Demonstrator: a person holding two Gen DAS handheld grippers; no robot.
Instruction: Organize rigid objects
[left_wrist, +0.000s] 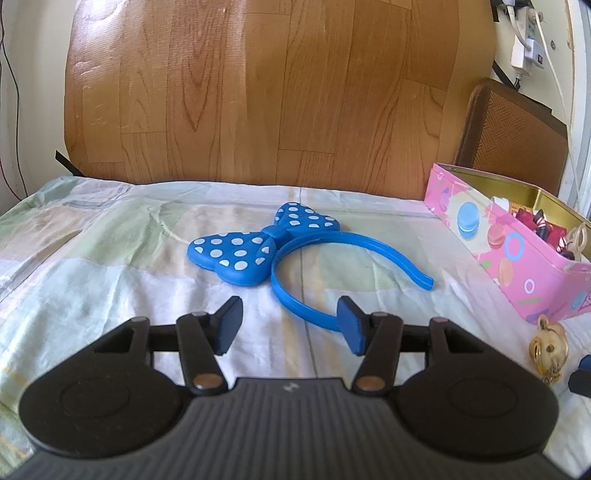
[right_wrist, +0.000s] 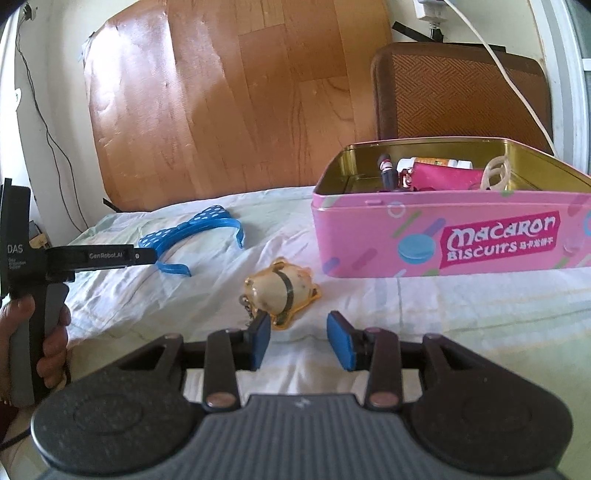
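Note:
A blue headband (left_wrist: 295, 254) with a white-dotted bow lies on the pale bedsheet (left_wrist: 110, 258). My left gripper (left_wrist: 290, 326) is open and empty just short of it, with one band end by its right pad. The headband also shows in the right wrist view (right_wrist: 199, 230). A gold and cream keychain charm (right_wrist: 282, 293) lies in front of my right gripper (right_wrist: 299, 339), which is open and empty. The charm also shows in the left wrist view (left_wrist: 548, 349). An open pink Macaron Biscuits tin (right_wrist: 443, 236) holds several small items.
The tin stands at the right of the left wrist view (left_wrist: 517, 258). The left gripper's body (right_wrist: 74, 258) and a hand show at the left of the right wrist view. A wooden board (left_wrist: 258, 92) and a brown chair back (right_wrist: 458, 88) stand behind the bed. Cables hang at the right.

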